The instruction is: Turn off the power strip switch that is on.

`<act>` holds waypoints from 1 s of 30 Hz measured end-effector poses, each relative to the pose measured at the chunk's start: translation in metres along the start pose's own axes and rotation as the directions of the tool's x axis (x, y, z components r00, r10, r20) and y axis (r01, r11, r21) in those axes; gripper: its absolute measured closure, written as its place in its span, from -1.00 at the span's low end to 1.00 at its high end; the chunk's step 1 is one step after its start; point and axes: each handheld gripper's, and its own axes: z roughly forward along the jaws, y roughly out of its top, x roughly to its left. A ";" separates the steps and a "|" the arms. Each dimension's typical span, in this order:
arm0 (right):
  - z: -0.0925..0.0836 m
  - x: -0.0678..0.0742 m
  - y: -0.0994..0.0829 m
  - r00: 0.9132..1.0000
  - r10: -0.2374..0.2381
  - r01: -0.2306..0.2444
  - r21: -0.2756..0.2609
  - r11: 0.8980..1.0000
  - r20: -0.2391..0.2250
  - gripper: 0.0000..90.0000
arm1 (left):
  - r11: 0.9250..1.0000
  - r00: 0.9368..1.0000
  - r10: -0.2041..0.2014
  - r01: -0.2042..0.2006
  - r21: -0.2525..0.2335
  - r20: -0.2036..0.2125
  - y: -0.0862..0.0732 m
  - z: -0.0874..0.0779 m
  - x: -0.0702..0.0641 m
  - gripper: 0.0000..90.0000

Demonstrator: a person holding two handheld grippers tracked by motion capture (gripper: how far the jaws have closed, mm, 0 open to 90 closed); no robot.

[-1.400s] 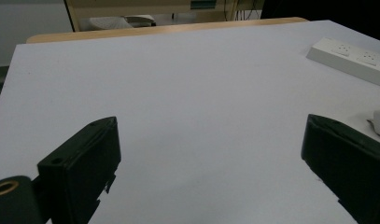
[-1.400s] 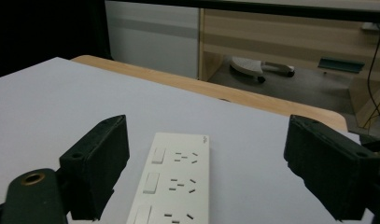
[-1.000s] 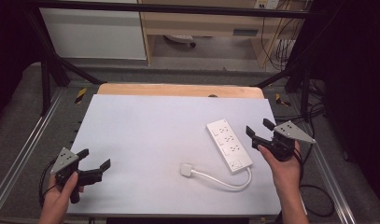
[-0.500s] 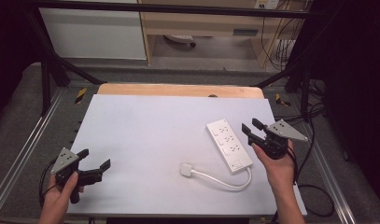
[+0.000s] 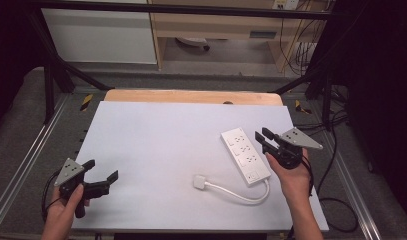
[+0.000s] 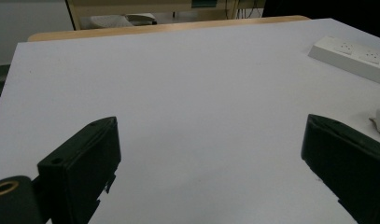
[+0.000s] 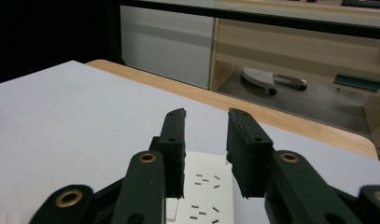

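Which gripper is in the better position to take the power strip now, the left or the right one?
Probably the right gripper: it sits at the edge of the white power strip, jaws partly open. The left gripper is across the table, far from it.

A power strip (image 5: 244, 156) lies at the table's (image 5: 156, 145) right side, its plug (image 5: 199, 181) nearer and to its left, right gripper (image 5: 264, 141) just beside it, left gripper (image 5: 101, 176) near-left.

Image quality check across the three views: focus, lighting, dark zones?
High view: the white table is evenly lit, the surroundings fall to black, and the power strip reads sharp. Left gripper view: the near jaws look soft, the table is shaded toward the bottom. Right gripper view: the jaws are fairly crisp, the background is dim.
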 end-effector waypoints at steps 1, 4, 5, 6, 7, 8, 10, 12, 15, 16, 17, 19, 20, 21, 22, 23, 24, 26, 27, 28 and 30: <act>0.002 0.001 0.000 1.000 0.001 -0.001 0.004 1.000 -0.007 0.57 | 1.000 1.000 0.000 0.000 0.000 0.000 0.000 0.000 0.000 -0.90; 0.003 0.002 -0.001 1.000 0.000 0.000 0.009 1.000 -0.010 0.63 | 1.000 1.000 0.000 0.000 0.000 0.000 0.000 0.000 0.000 -0.90; 0.004 0.002 -0.001 1.000 -0.003 0.003 0.010 1.000 -0.013 0.65 | 1.000 1.000 0.000 0.000 -0.001 0.000 0.000 0.000 0.000 -0.90; 0.005 0.002 -0.001 1.000 -0.006 0.006 0.012 1.000 -0.015 0.67 | 1.000 1.000 0.000 0.000 -0.001 0.000 0.000 0.000 0.000 -0.90; 0.007 0.003 -0.002 1.000 -0.006 0.007 0.016 1.000 -0.020 0.71 | 1.000 1.000 0.000 0.000 -0.001 0.000 0.000 0.000 0.000 -0.90; 0.007 0.003 -0.002 1.000 -0.006 0.007 0.016 1.000 -0.020 0.71 | 1.000 1.000 0.000 0.000 -0.001 0.000 0.000 0.000 0.000 -0.90; 0.009 0.004 -0.004 1.000 -0.009 0.010 0.030 1.000 -0.027 0.75 | 1.000 1.000 0.000 0.000 -0.001 0.000 0.000 0.000 0.000 -0.90; 0.012 0.005 -0.006 0.999 -0.012 0.013 0.036 0.999 -0.031 0.82 | 1.000 1.000 0.000 0.000 -0.001 0.000 0.000 0.000 0.000 -0.90; 0.013 0.006 -0.008 0.999 -0.009 0.010 0.041 0.999 -0.040 0.86 | 1.000 1.000 0.000 0.000 -0.002 0.001 0.000 0.000 0.000 -0.90; 0.014 0.006 -0.009 0.999 -0.007 0.009 0.043 0.999 -0.044 0.88 | 1.000 1.000 -0.003 0.003 -0.005 0.000 0.000 0.000 0.000 -0.90; 0.015 0.006 -0.010 0.999 -0.010 0.012 0.046 0.999 -0.044 0.90 | 1.000 1.000 -0.003 0.003 -0.005 0.000 0.000 0.000 0.000 -0.90; 0.016 0.007 -0.012 0.999 0.001 0.002 0.048 0.999 -0.054 0.94 | 1.000 1.000 -0.003 0.003 -0.005 0.000 0.000 0.000 0.000 -0.90; 0.017 0.007 -0.012 0.998 0.006 -0.004 0.049 0.999 -0.056 0.95 | 1.000 1.000 -0.003 0.003 -0.005 0.000 0.000 0.000 0.000 -0.90; 0.018 0.007 -0.013 0.998 0.008 -0.005 0.051 0.999 -0.057 0.97 | 1.000 1.000 -0.003 0.003 -0.005 0.000 0.000 0.000 0.000 -0.90; 0.018 0.007 -0.014 0.998 0.011 -0.008 0.054 0.999 -0.060 0.98 | 1.000 1.000 -0.003 0.003 -0.005 0.000 0.000 0.000 0.000 -0.90; 0.019 0.007 -0.015 0.998 0.011 -0.007 0.057 0.998 -0.063 0.99 | 1.000 1.000 -0.002 0.002 -0.003 0.001 0.000 0.000 0.000 -0.90; 0.021 0.008 -0.017 0.998 0.011 -0.007 0.062 0.998 -0.066 1.00 | 1.000 1.000 -0.001 0.001 -0.002 0.000 0.000 0.000 0.000 -0.90; 0.021 0.008 -0.017 0.998 0.011 -0.007 0.067 0.998 -0.068 1.00 | 1.000 1.000 -0.003 0.003 -0.005 0.000 0.000 0.000 0.000 -0.90; 0.022 0.008 -0.018 0.998 0.012 -0.007 0.072 0.997 -0.069 1.00 | 1.000 1.000 -0.001 0.001 -0.003 -0.001 0.000 0.000 0.000 -0.90; 0.023 0.008 -0.019 0.997 0.006 -0.001 0.076 0.997 -0.071 1.00 | 1.000 1.000 -0.001 0.001 -0.001 0.000 0.000 0.000 0.000 -0.90; 0.026 0.009 -0.022 0.997 0.007 -0.001 0.087 0.996 -0.074 1.00 | 1.000 1.000 -0.002 0.002 -0.003 0.000 0.000 0.000 0.000 -0.90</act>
